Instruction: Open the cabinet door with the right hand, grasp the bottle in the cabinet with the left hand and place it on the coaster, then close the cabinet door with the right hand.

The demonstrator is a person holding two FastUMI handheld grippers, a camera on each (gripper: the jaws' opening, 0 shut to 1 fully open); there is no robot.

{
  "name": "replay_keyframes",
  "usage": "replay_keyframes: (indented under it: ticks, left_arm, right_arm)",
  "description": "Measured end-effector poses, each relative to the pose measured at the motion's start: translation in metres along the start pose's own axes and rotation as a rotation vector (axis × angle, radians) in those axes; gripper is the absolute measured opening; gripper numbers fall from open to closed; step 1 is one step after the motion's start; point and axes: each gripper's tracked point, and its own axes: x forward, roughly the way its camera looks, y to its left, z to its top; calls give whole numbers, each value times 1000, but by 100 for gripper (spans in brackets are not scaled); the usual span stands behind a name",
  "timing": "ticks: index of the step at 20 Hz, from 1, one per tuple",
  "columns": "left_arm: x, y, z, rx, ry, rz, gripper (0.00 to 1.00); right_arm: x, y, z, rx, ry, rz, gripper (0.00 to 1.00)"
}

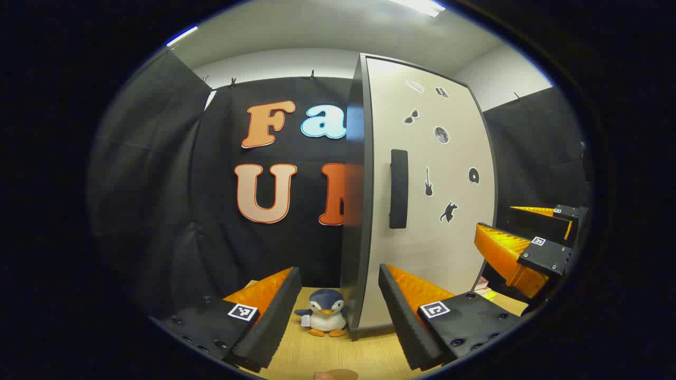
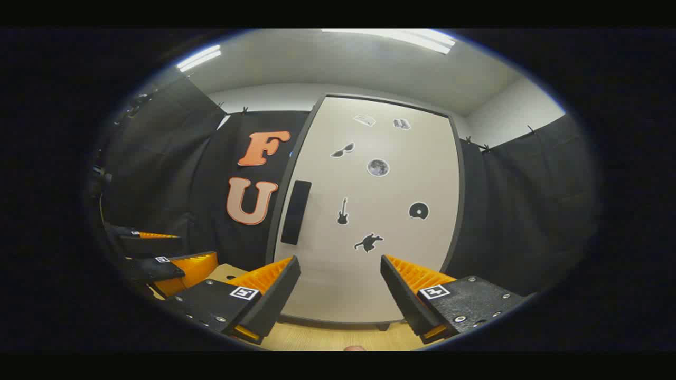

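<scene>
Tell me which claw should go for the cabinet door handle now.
Right. The right claw is open and faces the shut cabinet door head-on, with the black handle just ahead; the left claw points past the door's edge.

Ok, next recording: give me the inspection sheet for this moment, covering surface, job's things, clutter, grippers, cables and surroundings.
Surface: light wood-grain table.
Job's things: cabinet door shut, off-white with stickers; its black handle untouched. Bottle hidden behind the door. A brown edge at the bottom of the left gripper view may be the coaster; cannot tell.
Clutter: plush penguin standing by the cabinet's left corner; some flat items by the cabinet's right side, too small to tell.
Grippers: left gripper open, held nothing; right gripper open, facing the door, apart from the handle.
Cables: nothing seen.
Surroundings: black cloth walls, white ceiling with strip lights.
</scene>
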Motion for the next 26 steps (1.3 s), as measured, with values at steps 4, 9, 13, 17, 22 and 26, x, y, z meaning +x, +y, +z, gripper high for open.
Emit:
replay_keyframes:
  ticks: [4, 9, 13, 17, 22, 26]
  left_arm:
    - [4, 9, 0, 5, 7, -2, 96]
    - [8, 27, 2, 16, 0, 17, 96]
    - [13, 34, 4, 7, -6, 19, 96]
    - [17, 39, 5, -2, -9, 16, 96]
    - [19, 55, 7, -1, -9, 34, 96]
    - [20, 73, 8, 1, -11, 61, 96]
  right_arm:
    - [6, 16, -5, 7, 17, 9, 95]
    - [13, 21, -6, 15, 23, -6, 95]
    - [20, 21, -2, 22, 10, -16, 95]
    - [30, 26, 0, 55, 13, -15, 95]
    - [53, 42, 4, 112, 15, 11, 95]
    - [75, 55, 7, 105, 14, 22, 95]
